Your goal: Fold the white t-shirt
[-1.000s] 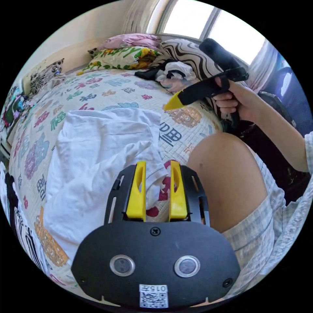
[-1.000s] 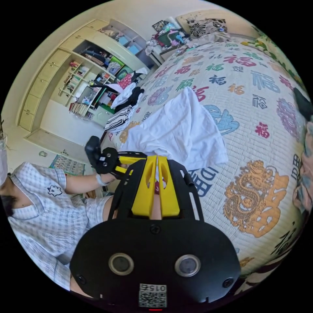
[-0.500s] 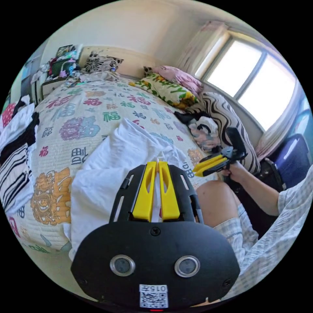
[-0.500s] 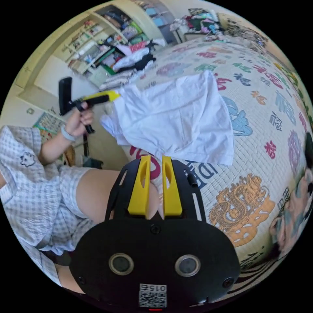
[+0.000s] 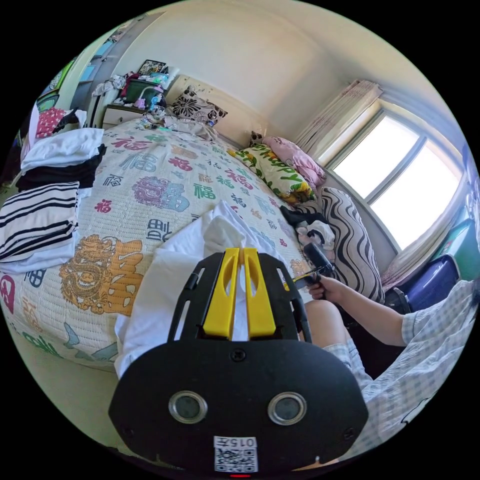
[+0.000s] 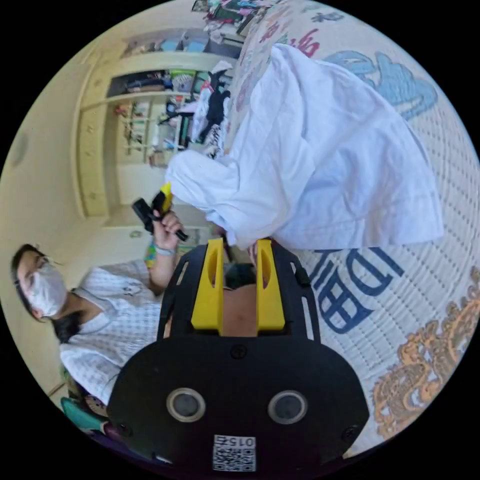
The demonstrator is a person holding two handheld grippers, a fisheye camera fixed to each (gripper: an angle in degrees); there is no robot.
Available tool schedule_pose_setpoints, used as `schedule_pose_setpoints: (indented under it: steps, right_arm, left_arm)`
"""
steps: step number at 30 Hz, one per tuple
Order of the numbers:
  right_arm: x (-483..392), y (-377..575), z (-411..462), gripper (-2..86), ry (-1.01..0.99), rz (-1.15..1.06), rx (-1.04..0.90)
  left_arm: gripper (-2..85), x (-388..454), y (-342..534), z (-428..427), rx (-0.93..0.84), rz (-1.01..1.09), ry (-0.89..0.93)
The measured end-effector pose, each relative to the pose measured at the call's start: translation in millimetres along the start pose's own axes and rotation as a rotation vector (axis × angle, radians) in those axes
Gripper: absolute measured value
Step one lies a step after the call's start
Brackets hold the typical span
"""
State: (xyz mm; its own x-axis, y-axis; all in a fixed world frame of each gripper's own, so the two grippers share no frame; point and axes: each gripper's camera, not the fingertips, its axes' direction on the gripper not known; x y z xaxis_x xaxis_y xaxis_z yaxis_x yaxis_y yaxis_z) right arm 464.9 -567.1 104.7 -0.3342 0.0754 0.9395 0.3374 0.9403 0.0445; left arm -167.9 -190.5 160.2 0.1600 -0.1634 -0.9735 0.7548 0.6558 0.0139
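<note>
Evidently folding has barely begun. The white t-shirt (image 6: 320, 150) lies bunched on the patterned bedspread (image 5: 125, 200) near the bed's edge. The left gripper (image 5: 238, 252) is clamped on a raised fold; the right gripper (image 6: 239, 245), jaws parted, holds nothing.

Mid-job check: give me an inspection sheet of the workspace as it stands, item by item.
Surface: bed under a quilted cover printed with characters.
Job's things: white t-shirt crumpled, one edge lifted off the bed.
Clutter: folded clothes pile at the bed's edge; pillows by the window.
Grippers: left gripper shut on the white t-shirt; right gripper open at the shirt's hem, not gripping.
Cables: nothing seen.
Surroundings: shelving unit, person's knee beside the bed.
</note>
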Motion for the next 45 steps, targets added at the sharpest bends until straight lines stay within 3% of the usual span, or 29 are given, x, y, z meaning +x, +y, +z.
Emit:
schedule_pose_setpoints:
  steps: [6,9,11,14,21,25,33,36,39,41,42,43,45]
  right_arm:
    - [6.9,14.9,-11.5,3.9,-0.058,0.057,0.066]
    - [-12.1,25.6,-20.4,1.9,0.018,0.024,0.092]
    - [-35.9,44.8,-41.3,1.2,-0.039,-0.031,0.218]
    - [-75.4,72.9,-71.7,0.8,-0.114,-0.139,0.424]
    - [-197.4,129.3,-96.7,0.6,-0.068,-0.462,0.626]
    - [-268.6,167.6,-110.4,0.6,0.015,-0.612,0.742]
    - [-388.2,203.7,-142.9,0.9,0.384,-0.883,0.978]
    - [-395.8,167.1,-170.4,1.4,0.502,-0.843,1.015]
    - [-376.1,82.1,-211.8,2.9,0.634,-0.679,0.995]
    - [-325.4,11.0,-248.3,5.4,0.544,-0.438,0.883]
    - [-310.7,2.2,-254.2,5.6,0.5,-0.38,0.858]
    - [-285.8,-0.2,-259.3,6.1,0.403,-0.344,0.85]
    - [-259.6,16.2,-252.3,6.0,0.371,-0.426,0.822]
  left_arm:
    - [-0.4,0.0,2.3,-32.6,0.005,-0.006,0.002]
    - [-0.4,-0.8,2.5,-53.5,0.039,-0.035,0.032]
    - [-0.4,1.6,1.0,-71.9,0.087,-0.043,0.045]
    - [-0.4,12.0,-7.1,-108.2,0.19,-0.018,0.068]
    - [-0.5,66.8,-23.2,-205.4,0.514,0.114,0.102]
    - [-0.5,98.2,-35.8,-246.9,0.633,0.207,0.142]
    - [-0.5,147.6,-103.1,-272.3,0.825,0.4,0.168]
    - [-0.3,148.4,-163.7,-232.1,0.797,0.413,0.094]
    - [0.1,145.2,-245.3,-153.0,0.732,0.44,-0.128]
    - [0.8,131.9,-291.5,-92.7,0.623,0.415,-0.326]
    - [1.0,114.4,-314.0,-59.4,0.478,0.354,-0.395]
    - [1.1,94.2,-320.3,-39.5,0.384,0.283,-0.393]
    - [1.4,68.0,-295.4,-27.7,0.37,0.304,-0.295]
